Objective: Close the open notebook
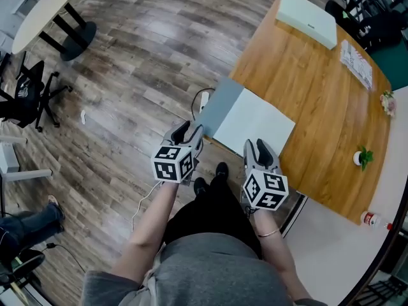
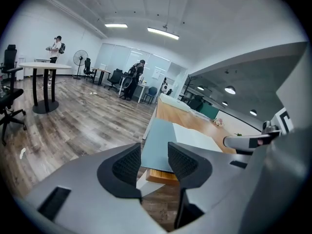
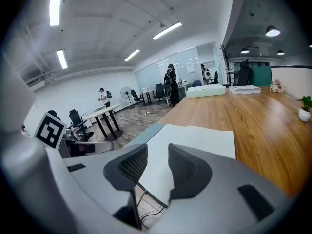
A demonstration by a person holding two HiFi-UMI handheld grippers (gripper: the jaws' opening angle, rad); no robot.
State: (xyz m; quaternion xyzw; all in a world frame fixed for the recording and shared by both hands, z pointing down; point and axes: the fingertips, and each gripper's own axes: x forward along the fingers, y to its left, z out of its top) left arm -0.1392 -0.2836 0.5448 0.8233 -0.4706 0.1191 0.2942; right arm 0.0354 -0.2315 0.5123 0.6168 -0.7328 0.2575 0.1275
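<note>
An open notebook lies at the near corner of the wooden table (image 1: 306, 88), with a grey-blue cover (image 1: 220, 107) on the left and a white page (image 1: 255, 121) on the right. My left gripper (image 1: 189, 132) hovers off the table edge just short of the cover, jaws open and empty. Beside it my right gripper (image 1: 261, 149) is over the page's near edge, open too. The left gripper view shows the cover (image 2: 158, 140) between its fingertips (image 2: 129, 165). In the right gripper view the white page (image 3: 195, 140) lies beyond the jaws.
A white box (image 1: 306, 18) lies at the table's far end, papers (image 1: 356, 62) to its right. A small potted plant (image 1: 363, 158) and a bottle (image 1: 373, 219) stand at the right. A cable (image 1: 145, 199) trails on the wood floor. People stand far off (image 2: 57, 48).
</note>
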